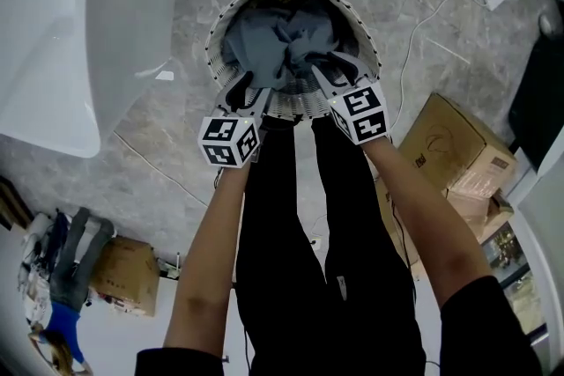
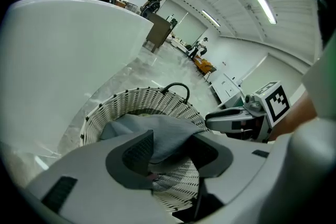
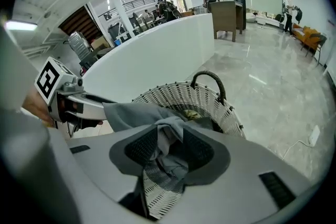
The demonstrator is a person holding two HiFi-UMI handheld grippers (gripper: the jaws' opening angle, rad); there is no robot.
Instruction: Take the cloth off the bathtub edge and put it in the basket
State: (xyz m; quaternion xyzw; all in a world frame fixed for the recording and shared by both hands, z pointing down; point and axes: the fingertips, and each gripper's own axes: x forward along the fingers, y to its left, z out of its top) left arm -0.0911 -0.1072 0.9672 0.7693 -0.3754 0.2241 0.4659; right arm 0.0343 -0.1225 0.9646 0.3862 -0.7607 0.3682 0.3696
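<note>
Left gripper (image 1: pixel 242 91) has its jaws apart, with the grey cloth (image 1: pixel 278 44) lying loose between them. Right gripper (image 1: pixel 333 70) is spread wide too, a bunched fold of cloth sitting between its pads. Cloth's pretty much down in the wicker basket (image 1: pixel 214 40) on the floor, next to the white bathtub (image 1: pixel 53 57).

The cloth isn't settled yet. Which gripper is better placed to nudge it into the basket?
Right, probably: the cloth bunches between the right gripper's open jaws over the basket; the left gripper spans a flat fold.
</note>
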